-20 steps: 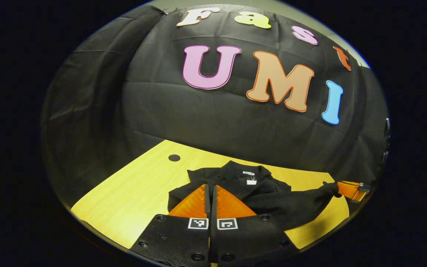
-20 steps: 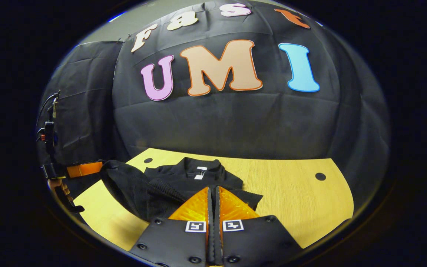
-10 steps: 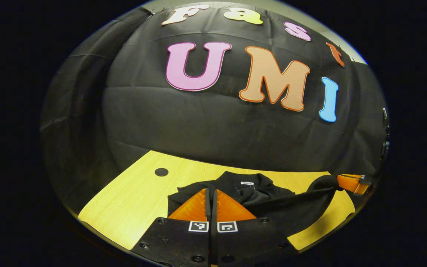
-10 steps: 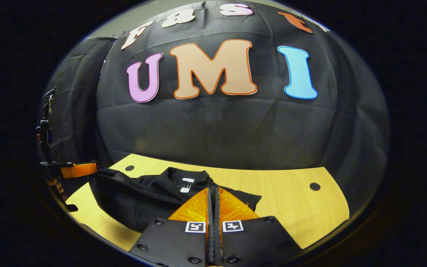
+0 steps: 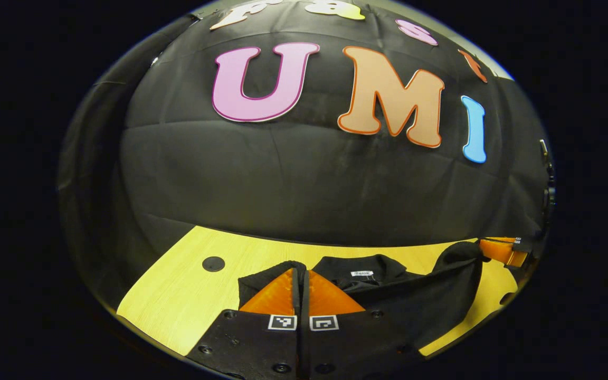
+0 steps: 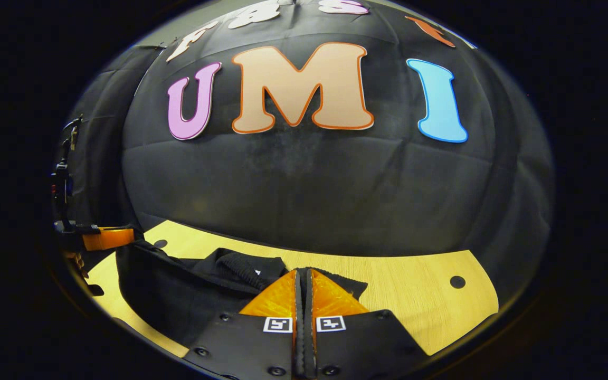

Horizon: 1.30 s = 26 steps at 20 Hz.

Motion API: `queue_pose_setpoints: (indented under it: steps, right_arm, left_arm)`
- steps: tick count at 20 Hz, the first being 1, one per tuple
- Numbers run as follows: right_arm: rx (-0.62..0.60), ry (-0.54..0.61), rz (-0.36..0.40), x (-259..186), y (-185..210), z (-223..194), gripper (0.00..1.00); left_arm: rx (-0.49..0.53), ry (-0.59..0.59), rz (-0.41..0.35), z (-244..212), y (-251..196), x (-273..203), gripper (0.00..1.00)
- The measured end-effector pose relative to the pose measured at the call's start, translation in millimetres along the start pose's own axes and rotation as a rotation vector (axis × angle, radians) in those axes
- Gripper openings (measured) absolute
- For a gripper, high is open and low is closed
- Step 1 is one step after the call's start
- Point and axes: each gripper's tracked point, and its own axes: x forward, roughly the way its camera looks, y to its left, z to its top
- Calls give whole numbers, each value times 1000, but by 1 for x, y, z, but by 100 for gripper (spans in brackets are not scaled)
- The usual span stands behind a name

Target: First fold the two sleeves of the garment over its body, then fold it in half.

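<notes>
A: Garment [image 5: 415, 303] on the worktop [image 5: 188, 295], black, collar and white neck tag [image 5: 361, 273] toward the far edge by the wall.

B: And in the left gripper view, the left tool [image 5: 300, 287] has its fingers pressed together on dark cloth at the near side of the garment. Clamped on it.

A: Off to the right in that same view, the right tool [image 5: 499, 250] holds another bit of the garment, lifted off the worktop, cloth hanging from it in a sagging band.

B: Switch to the right gripper view: right tool [image 6: 304, 293] with fingers together too, black cloth [image 6: 177, 290] pinched between them, near the worktop's [image 6: 415, 295] near edge.

A: The left tool [image 6: 106, 237] sits at the left of that view, cloth trailing up to it. A hand [image 6: 77, 259] shows just below.

B: A ribbed cuff or hem [image 6: 238, 264] lies on top of the garment's middle.

A: Round dark holes [image 6: 457, 282] in the worktop near its far corners, one on each side [image 5: 213, 264].
</notes>
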Motion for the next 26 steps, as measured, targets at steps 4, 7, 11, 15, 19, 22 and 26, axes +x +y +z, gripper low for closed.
queue_pose_setpoints:
  steps: [4, 7, 11, 15, 19, 22, 26]
  right_arm:
    - [-7, 8, -12, 26, -3, -13, 2]
    - [2, 14, -18, 42, -5, -21, 2]
    - [19, 24, -38, 53, -7, -28, 4]
    - [18, -16, -71, 52, -10, -16, 20]
    - [39, 12, -58, 47, -12, -22, 42]
    - [41, 40, -73, 41, -16, -28, 86]
    - [-14, 11, -80, 23, -16, -13, 99]
  left_arm:
    - [-13, 1, 21, -14, 3, 26, 0]
    - [-18, 0, 30, -21, 3, 39, 0]
    - [-13, 7, 53, -30, 7, 49, 0]
    - [21, -23, 119, -24, 20, 50, 9]
    - [43, -55, 103, -10, 16, 48, 51]
    - [37, -66, 112, -5, 19, 43, 76]
    - [-13, -112, 125, 10, 22, 29, 94]
